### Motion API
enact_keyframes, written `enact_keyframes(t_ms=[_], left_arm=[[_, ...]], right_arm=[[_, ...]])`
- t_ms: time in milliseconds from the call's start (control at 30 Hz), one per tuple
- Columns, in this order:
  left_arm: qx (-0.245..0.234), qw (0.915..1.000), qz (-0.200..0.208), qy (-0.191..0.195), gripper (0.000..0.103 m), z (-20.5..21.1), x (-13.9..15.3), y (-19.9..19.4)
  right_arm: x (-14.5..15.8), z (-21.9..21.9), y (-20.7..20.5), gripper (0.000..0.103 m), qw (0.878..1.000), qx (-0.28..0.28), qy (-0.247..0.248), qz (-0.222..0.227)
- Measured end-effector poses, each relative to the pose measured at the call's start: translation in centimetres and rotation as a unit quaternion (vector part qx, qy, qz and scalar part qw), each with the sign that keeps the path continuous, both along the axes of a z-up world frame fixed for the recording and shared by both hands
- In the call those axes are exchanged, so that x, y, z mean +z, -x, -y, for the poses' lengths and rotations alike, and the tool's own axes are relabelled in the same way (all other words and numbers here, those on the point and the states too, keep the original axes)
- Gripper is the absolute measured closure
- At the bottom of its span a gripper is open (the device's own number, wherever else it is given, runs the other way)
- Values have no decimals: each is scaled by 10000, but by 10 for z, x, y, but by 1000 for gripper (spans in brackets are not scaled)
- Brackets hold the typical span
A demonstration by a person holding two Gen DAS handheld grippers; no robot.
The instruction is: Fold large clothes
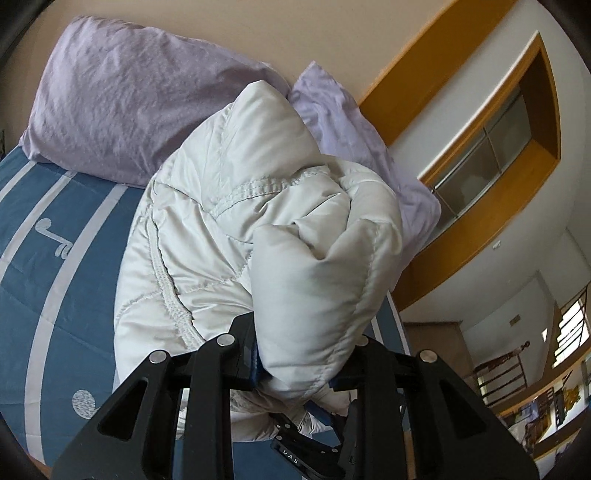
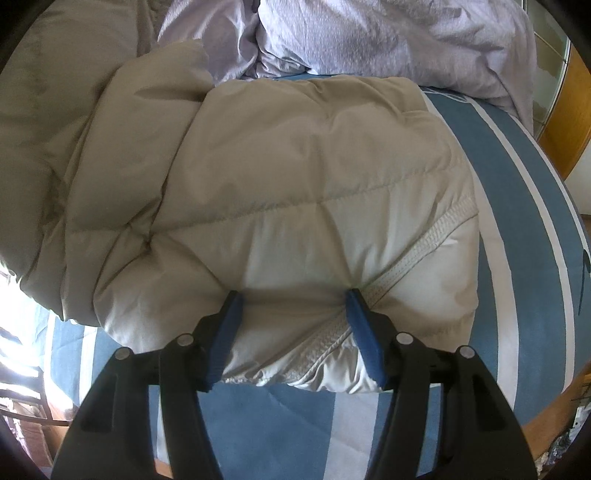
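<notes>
A pale cream puffer jacket (image 2: 280,192) lies bunched and partly folded on a blue bed cover with white stripes (image 2: 535,229). My right gripper (image 2: 293,299) has its blue pads spread wide on either side of the jacket's near hem, pressing into the padding. In the left wrist view my left gripper (image 1: 295,369) holds a thick padded fold of the same jacket (image 1: 258,221) raised off the bed; the fabric bulges out between the fingers and hides the fingertips. The other gripper's black frame (image 1: 303,454) shows below.
Two lilac pillows (image 1: 122,103) lie at the head of the bed, also seen in the right wrist view (image 2: 388,33). An orange wooden frame with glass panes (image 1: 480,155) is on the wall to the right. The bed's wooden edge (image 2: 554,424) is near right.
</notes>
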State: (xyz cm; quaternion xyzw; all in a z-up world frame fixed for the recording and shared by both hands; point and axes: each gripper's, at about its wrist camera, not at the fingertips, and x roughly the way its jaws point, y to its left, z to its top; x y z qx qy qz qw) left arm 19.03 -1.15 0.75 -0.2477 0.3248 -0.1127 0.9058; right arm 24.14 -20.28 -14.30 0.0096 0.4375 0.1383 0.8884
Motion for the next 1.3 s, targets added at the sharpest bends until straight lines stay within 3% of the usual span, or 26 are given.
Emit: enact_keyframes(t_ms=[467, 667, 1033, 1300], left_arm=[[-794, 9934, -263, -782, 79, 76, -31, -21], [-1122, 9872, -454, -1040, 79, 106, -52, -28], [-1583, 9728, -754, -1516, 78, 144, -87, -34], [-1597, 9718, -598, -1626, 62, 135, -70, -27]], right_arm=[[7, 21, 25, 43, 9992, 99, -127, 352], [7, 54, 41, 43, 9979, -85, -334, 556], [-4, 77, 47, 43, 9966, -231, -597, 525], [-7, 90, 47, 43, 9957, -430, -699, 434]])
